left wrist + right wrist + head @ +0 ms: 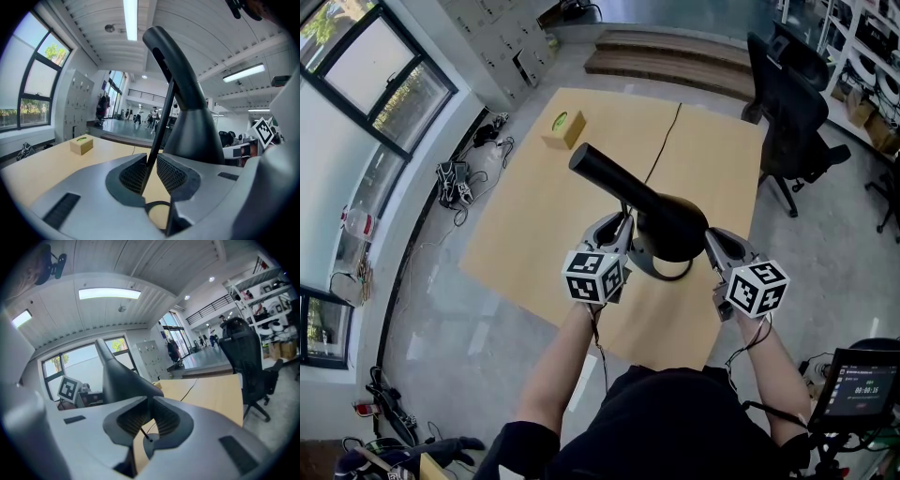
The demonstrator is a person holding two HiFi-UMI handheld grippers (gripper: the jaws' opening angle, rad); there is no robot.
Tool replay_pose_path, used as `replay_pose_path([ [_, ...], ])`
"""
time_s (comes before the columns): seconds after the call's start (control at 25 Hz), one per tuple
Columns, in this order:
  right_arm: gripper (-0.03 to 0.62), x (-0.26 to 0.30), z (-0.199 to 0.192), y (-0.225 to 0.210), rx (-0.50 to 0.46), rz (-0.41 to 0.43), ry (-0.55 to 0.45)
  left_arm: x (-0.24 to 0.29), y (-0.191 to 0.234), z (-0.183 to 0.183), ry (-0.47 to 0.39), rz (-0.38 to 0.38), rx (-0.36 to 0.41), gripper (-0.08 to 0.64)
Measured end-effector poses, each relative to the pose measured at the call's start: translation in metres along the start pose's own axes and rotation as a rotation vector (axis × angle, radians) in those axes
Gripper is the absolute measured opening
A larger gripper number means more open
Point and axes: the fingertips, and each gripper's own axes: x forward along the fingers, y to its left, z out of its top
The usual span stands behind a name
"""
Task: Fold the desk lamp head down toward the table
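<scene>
A black desk lamp stands on the tan table (pixel 525 225). Its horn-shaped head (pixel 623 187) rises and tilts toward the far left, above a ring base (pixel 661 274). My left gripper (pixel 621 223) sits just left of the lamp with its jaws shut and nothing visibly clamped. In the left gripper view the lamp's thin arm (pixel 161 122) shows through the slit of the left gripper (pixel 151 164), and the head (pixel 187 108) looms above. My right gripper (pixel 712 236) rests to the lamp's right, also shut. From the right gripper (pixel 149 411) the lamp head (pixel 122 376) appears at left.
A small tan box with a green disc (pixel 562 128) sits near the table's far edge. The lamp's black cord (pixel 664 141) runs away across the table. A black office chair (pixel 792 103) stands at the far right, and a small screen (pixel 861 384) is at lower right.
</scene>
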Motion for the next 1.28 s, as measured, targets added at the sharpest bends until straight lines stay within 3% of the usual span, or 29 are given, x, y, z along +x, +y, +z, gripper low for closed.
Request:
replay_pose_path([
  [1.28, 0.038, 0.0027, -0.0009, -0.0006, 0.009, -0.002, 0.005, 0.001, -0.0022, 0.0021, 0.006, 0.003, 0.014, 0.069],
])
